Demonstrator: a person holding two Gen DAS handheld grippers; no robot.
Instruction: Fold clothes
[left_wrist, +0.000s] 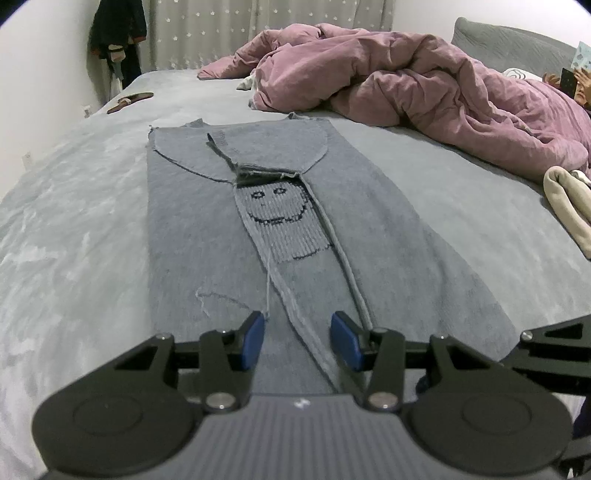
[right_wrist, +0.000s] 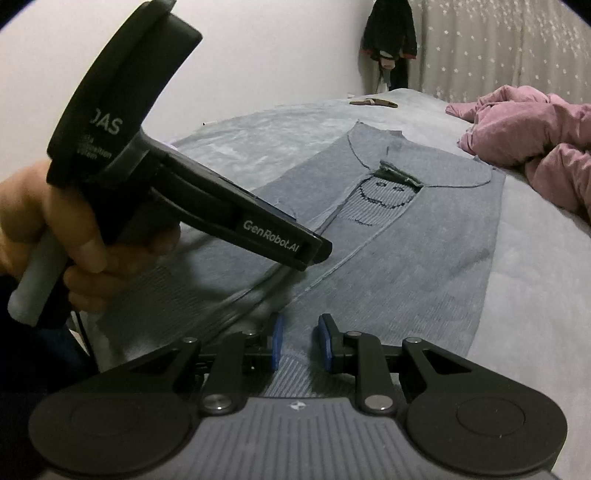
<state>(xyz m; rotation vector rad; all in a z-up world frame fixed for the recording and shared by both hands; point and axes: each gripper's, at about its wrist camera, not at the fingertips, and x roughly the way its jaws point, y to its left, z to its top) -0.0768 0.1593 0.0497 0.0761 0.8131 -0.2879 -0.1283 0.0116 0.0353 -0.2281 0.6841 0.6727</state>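
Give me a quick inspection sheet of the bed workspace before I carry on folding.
Surface: grey bed cover, wrinkled.
Job's things: grey sweater, spread flat with both sides folded in, smiley face showing.
Clutter: pink duvet bunched at the far side; cream cloth; brown item.
Grippers: left gripper and right gripper both open above the sweater's near end.
Cables: nothing seen.
Surroundings: curtain, dark clothes hanging in the corner.

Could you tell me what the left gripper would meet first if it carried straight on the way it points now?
Most likely the grey sweater lying flat on the bed: the left gripper points down at its near end, jaws apart over the folded edges. Nothing else shows in that line, though depth is unclear.
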